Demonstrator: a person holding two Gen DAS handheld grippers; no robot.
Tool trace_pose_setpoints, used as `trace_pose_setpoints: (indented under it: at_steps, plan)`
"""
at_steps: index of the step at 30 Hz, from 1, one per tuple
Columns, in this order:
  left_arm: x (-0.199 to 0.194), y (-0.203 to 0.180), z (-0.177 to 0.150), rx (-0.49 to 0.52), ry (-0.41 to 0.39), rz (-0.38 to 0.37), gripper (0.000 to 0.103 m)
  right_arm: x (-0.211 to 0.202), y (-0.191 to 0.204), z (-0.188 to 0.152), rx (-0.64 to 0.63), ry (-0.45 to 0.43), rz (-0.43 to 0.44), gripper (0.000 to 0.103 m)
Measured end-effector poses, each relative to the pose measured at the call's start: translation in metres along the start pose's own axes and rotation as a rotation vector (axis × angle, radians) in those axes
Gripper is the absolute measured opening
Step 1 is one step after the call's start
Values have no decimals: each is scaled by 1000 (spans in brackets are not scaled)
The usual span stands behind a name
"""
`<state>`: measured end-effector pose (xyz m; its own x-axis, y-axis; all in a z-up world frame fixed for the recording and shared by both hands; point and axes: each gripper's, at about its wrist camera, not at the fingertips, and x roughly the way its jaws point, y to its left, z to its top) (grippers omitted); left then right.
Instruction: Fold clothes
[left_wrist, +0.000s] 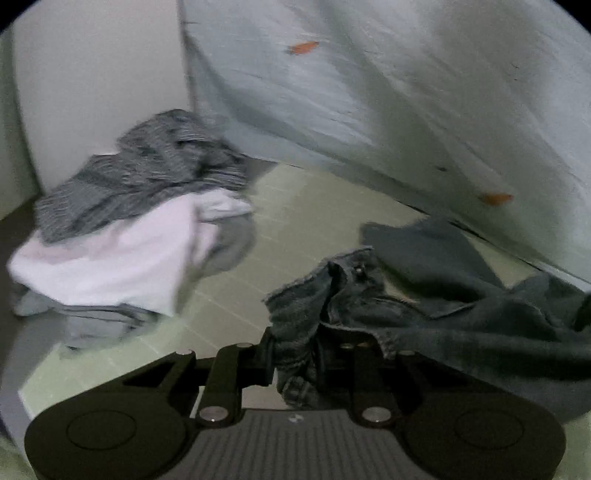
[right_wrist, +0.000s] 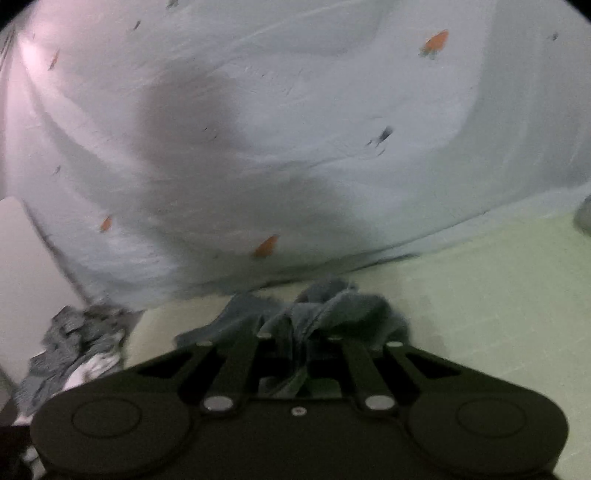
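Pale sheet with orange specks: backdrop | green mat: underneath | clothes pile: far left | denim garment: raised off mat | left gripper, right gripper: both clenched on denim.

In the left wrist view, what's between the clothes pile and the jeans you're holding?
Bare pale green floor; nothing lies between the clothes pile and the jeans.

Open pale green floor between the clothes pile at left and the dark jeans at right. A draped pale blue sheet blocks the far side; a white wall closes the far left.
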<state>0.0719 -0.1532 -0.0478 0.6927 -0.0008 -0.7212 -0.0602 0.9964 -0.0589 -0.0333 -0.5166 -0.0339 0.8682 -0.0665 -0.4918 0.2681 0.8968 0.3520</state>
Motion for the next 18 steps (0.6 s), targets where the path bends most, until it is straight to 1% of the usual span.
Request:
trace_pose_setpoints:
  at_steps: [1, 3, 5, 6, 7, 8, 10, 11, 14, 16, 18]
  plan:
    - [8, 8, -2, -29, 34, 15, 23, 8, 1, -7, 5, 48, 2, 11]
    - [26, 22, -13, -67, 123, 34, 23, 24, -4, -31, 10, 190, -46, 14]
    - [38, 29, -29, -77, 205, 50, 24, 27, -13, -57, 44, 289, -85, 20]
    - [41, 31, -37, -74, 238, 56, 24, 23, -19, -68, 69, 320, -116, 27]
    - [41, 34, -44, -69, 266, 63, 24, 19, -26, -74, 93, 333, -140, 34]
    - [42, 36, -50, -67, 290, 68, 25, 13, -33, -76, 126, 328, -161, 36]
    - [46, 36, -51, -64, 315, 71, 28, 6, -47, -74, 186, 306, -196, 45]
    - [48, 37, -51, -62, 325, 72, 30, 2, -56, -71, 208, 284, -212, 46]
    - [53, 34, -50, -39, 339, 88, 34, -1, -74, -60, 212, 231, -266, 50]
    - [54, 32, -51, -25, 342, 100, 38, 1, -81, -55, 213, 205, -299, 57]
    - [57, 32, -51, -18, 346, 111, 44, 8, -87, -53, 230, 192, -328, 57]
